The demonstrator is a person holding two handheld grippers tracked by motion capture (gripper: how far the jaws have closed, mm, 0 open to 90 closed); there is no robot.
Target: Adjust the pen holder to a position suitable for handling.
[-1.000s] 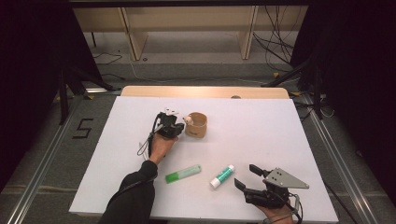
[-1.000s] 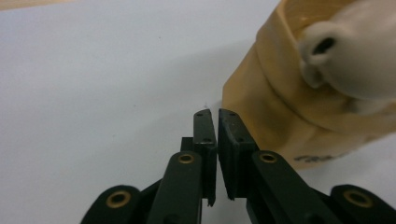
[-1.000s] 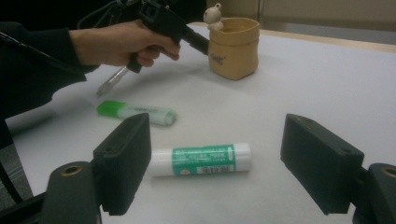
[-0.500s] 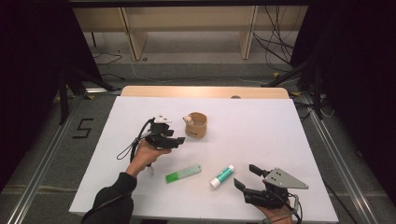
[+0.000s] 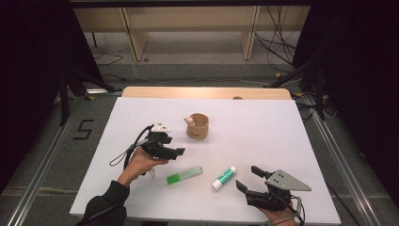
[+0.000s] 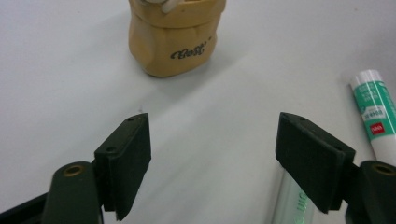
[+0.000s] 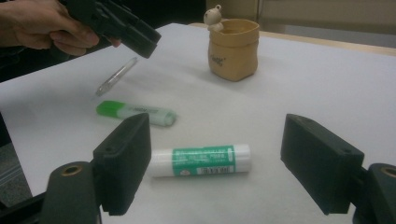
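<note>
Lying before right tongs (image 7: 215,172): glue stick (image 7: 201,160)

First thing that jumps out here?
The tan sack-shaped cup with a little figure on its rim, standing alone mid-table. Nearer the person lie a green highlighter and a white-and-green glue stick, side by side but apart. The left gripper hovers open above the highlighter's end, and the right gripper sits open at the near right edge, facing the glue stick.

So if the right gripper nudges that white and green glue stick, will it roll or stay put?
Probably rolls: the glue stick is a smooth round tube lying on its side on the flat white table. It looks stiff, so the open right gripper could likely pinch it, though the glossy label may slip.
</note>
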